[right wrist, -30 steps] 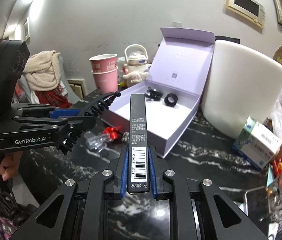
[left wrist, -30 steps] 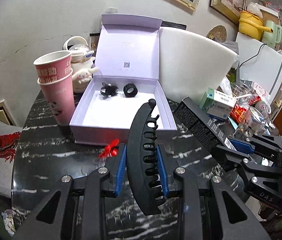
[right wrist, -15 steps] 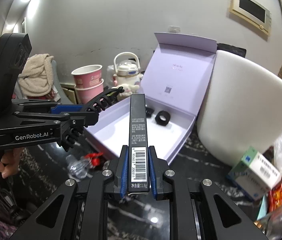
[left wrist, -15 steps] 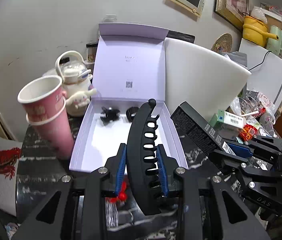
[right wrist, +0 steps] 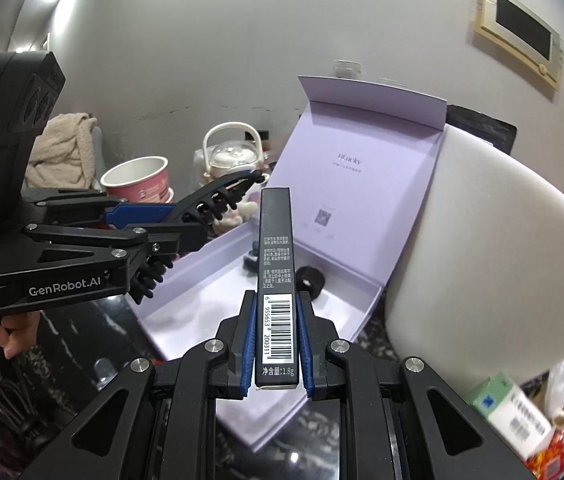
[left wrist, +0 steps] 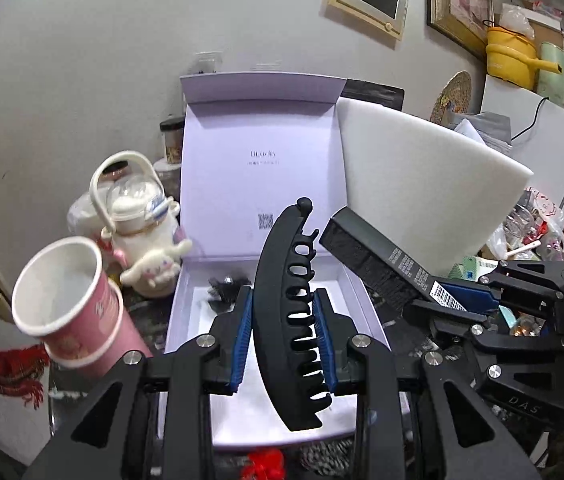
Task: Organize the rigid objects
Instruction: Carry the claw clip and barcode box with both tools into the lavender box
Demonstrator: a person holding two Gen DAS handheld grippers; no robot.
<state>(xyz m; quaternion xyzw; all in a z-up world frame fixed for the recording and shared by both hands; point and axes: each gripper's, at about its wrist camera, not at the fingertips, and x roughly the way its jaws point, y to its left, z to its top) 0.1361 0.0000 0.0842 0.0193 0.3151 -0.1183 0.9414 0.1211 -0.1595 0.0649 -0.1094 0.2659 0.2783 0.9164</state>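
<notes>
The left gripper [left wrist: 284, 334] pinches a long black hair clip [left wrist: 287, 316] between its blue pads, the clip's curved spine standing up and its teeth facing right. The right gripper [right wrist: 273, 340] pinches a slim black carton [right wrist: 275, 280] with a barcode near its lower end, the carton pointing forward and up. Both are held over the open lilac box [right wrist: 218, 264], whose lid stands upright behind it. A second ago both grippers hung short of the box, over the dark marble table; now the clip is above the box's white floor and the carton's far end reaches over its near wall. Inside the box, toward the lid, lie a small black claw clip [left wrist: 224, 290] and a black ring [right wrist: 310, 277], in the same places as before. To the left of the box the stacked pink paper cups [left wrist: 70, 304] look much nearer than they did. A white foam block [right wrist: 481, 248] leans just right of the box.
</notes>
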